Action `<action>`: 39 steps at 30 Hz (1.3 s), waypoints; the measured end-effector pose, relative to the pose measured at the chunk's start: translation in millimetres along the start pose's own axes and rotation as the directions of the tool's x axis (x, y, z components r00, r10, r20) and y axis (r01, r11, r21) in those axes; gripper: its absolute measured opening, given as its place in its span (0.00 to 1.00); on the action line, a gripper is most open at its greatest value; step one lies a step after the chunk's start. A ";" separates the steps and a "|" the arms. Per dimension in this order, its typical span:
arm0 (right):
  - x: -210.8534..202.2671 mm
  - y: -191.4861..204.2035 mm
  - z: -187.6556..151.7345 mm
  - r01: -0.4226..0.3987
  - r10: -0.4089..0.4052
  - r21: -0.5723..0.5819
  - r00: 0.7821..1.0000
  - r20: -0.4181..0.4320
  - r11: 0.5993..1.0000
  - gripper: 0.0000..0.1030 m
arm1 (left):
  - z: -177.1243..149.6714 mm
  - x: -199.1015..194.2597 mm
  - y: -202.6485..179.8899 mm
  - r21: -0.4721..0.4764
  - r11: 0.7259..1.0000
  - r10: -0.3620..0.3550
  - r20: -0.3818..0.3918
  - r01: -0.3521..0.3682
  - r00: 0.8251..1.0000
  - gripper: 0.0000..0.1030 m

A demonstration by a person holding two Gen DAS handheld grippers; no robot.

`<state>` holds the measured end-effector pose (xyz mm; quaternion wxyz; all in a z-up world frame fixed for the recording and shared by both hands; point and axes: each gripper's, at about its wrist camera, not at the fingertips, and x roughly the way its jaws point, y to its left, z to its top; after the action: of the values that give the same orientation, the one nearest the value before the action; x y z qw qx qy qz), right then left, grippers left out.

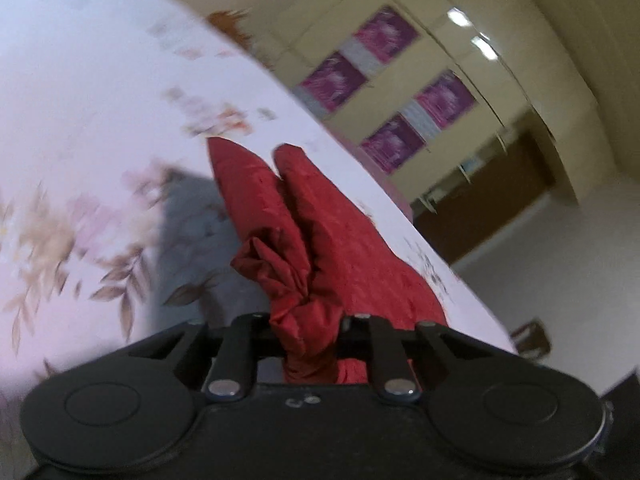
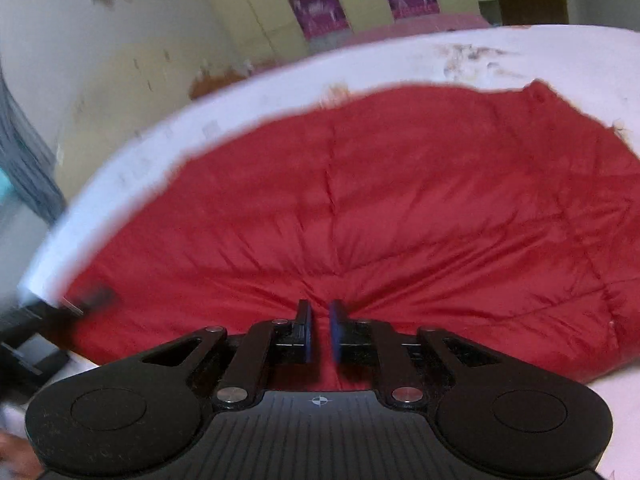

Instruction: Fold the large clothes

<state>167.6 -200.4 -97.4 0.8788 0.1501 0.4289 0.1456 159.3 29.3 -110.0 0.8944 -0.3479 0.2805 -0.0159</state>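
A large red quilted garment (image 2: 400,208) lies spread over a bed with a white floral sheet (image 2: 520,52). In the right wrist view my right gripper (image 2: 321,330) rests on the garment's near edge. Its blue pads (image 2: 307,332) stand almost together, and creases fan out from them, so a fold of the fabric is pinched. In the left wrist view my left gripper (image 1: 308,322) is shut on a bunched corner of the red garment (image 1: 288,276), which is lifted off the floral sheet (image 1: 80,120) and trails away to the right.
Beyond the bed stands a cream wardrobe with purple panels (image 1: 384,36), with a brown doorway (image 1: 500,200) beside it. A dark blurred object (image 2: 92,298) sits at the garment's left edge in the right wrist view. The bed's edge runs close on the left there.
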 end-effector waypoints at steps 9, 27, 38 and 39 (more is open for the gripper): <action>-43.6 -6.7 3.9 -0.018 0.015 0.090 0.999 0.031 0.996 0.06 | 11.7 -0.3 -24.8 0.144 0.989 0.027 -0.010 -0.025 1.000 0.15; -33.0 -31.8 26.2 -0.058 0.047 0.167 0.996 0.070 0.984 0.06 | 7.6 -18.1 -83.7 0.404 0.915 -0.036 0.035 0.019 0.999 0.15; -44.7 -72.6 8.3 -0.184 0.205 0.203 0.975 -0.089 0.962 0.06 | -18.0 -19.1 -156.6 0.509 0.861 -0.045 0.058 0.010 0.997 0.15; -39.2 -71.5 0.2 -0.179 0.203 0.185 0.972 -0.120 0.966 0.06 | -22.5 -17.1 -164.8 0.509 0.860 -0.057 0.047 0.025 0.997 0.15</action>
<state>153.7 -280.8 -97.2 0.8125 0.2563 0.4831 0.2022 160.8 -105.6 -11.1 0.9619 -0.1061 0.2321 -0.0977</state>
